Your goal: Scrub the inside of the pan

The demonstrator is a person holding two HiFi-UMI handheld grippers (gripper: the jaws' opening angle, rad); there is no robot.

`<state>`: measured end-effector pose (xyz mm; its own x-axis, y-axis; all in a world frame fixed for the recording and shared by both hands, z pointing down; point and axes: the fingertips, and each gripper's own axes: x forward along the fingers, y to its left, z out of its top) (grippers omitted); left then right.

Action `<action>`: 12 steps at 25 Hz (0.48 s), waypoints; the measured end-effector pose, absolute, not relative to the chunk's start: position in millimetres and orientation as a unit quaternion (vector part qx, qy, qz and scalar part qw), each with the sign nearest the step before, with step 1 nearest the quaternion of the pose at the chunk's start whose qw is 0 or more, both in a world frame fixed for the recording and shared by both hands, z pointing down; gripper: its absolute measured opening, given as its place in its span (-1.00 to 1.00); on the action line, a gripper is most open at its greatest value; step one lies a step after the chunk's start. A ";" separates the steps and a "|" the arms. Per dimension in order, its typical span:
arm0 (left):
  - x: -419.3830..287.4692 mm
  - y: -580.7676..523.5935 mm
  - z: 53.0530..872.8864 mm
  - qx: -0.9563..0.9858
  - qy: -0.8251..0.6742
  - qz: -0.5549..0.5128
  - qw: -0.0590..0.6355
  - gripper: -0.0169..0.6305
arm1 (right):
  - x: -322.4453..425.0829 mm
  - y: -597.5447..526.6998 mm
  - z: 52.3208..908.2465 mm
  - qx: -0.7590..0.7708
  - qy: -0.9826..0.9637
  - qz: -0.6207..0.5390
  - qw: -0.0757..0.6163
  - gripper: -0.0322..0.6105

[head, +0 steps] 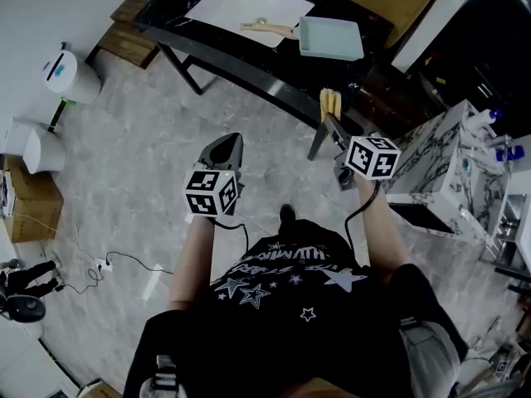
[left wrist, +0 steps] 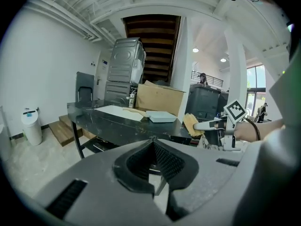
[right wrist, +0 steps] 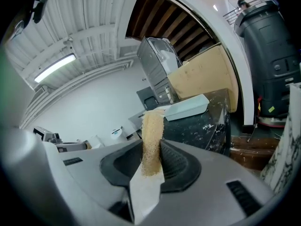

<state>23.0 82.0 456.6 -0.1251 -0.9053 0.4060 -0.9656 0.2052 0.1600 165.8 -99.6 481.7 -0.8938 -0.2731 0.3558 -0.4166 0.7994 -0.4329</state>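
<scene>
1. Your left gripper [left wrist: 153,141]: jaws closed, empty.
2. Your right gripper [right wrist: 151,149]: clamped on the sponge [right wrist: 152,126].
3. Pan [head: 330,38]: on the table [head: 249,77], well ahead of you; if you leave it unsteadied, scrubbing may slide it.

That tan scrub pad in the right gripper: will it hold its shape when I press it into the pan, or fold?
The scrub pad looks thin and fibrous, so probably light. It stands up past the right gripper unsupported, so it is likely fairly stiff, though it may bend under hard pressure. Its coarse weave should resist slipping.
</scene>
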 end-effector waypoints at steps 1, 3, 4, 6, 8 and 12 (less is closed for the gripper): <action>16.9 71.5 456.1 0.627 -0.747 0.073 0.210 -0.92 | 160.7 -109.4 482.5 0.185 -0.938 0.260 0.138 -0.56; 5.0 50.3 453.2 0.628 -0.747 0.075 0.206 -0.92 | 150.2 -128.4 481.9 0.186 -0.937 0.262 0.133 -0.56; 0.3 40.3 451.6 0.629 -0.746 0.075 0.204 -0.92 | 145.6 -137.0 480.9 0.188 -0.937 0.263 0.130 -0.56; -5.8 22.8 449.7 0.634 -0.742 0.079 0.201 -0.92 | 139.0 -151.4 479.5 0.191 -0.937 0.266 0.124 -0.56; -11.0 8.3 449.3 0.639 -0.738 0.084 0.199 -0.92 | 133.2 -162.5 478.7 0.194 -0.935 0.271 0.118 -0.56; -22.9 -15.5 449.0 0.646 -0.732 0.090 0.197 -0.92 | 122.3 -178.0 478.8 0.197 -0.934 0.276 0.111 -0.56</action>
